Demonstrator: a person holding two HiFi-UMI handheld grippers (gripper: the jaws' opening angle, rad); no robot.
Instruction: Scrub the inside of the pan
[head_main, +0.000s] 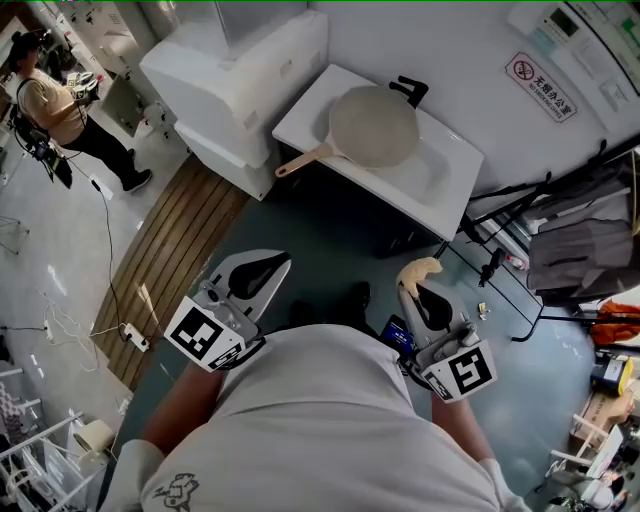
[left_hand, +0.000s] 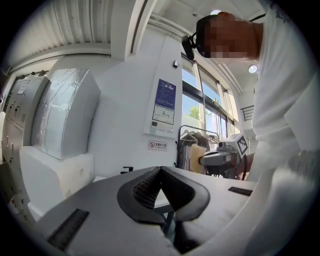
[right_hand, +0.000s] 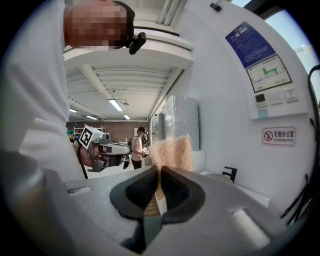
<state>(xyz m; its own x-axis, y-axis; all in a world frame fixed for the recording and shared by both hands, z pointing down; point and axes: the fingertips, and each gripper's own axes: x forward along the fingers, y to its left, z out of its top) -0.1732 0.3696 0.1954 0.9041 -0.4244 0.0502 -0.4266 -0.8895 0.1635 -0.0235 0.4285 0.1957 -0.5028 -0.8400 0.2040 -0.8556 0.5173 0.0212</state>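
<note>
**Pan in the sink, scrubber held well back from it**

Pan (head_main: 372, 125) lies open side up in the white sink (head_main: 455, 165), just below the black faucet (head_main: 410, 90), with its wooden handle (head_main: 300, 160) reaching out over the sink's left edge. Its inside looks pale and matt. From this height it can't be told whether that surface has been scrubbed.

Both tools are held close to the person's body, well apart from the pan. The right gripper (head_main: 420, 295) has its jaws closed on a tan, fibrous scrubber (head_main: 418, 270), probably a brush, though the view is too coarse to be sure. The left gripper (head_main: 270, 268) has its jaws closed together on nothing.

The scene fits two stages equally: the scrubber on its way to the pan, or drawn back after the scrubbing. Nothing touches the pan now.

Only the head view shows the pan's inside, its handle, and how far both tools are from it. The right gripper view shows the grip itself, with the scrubber (right_hand: 172, 152) standing up out of the closed jaws and a thin strip of it pinched between them. It also shows the left gripper (right_hand: 107, 148) alongside. The left gripper view shows the pads meeting with no gap.
</note>
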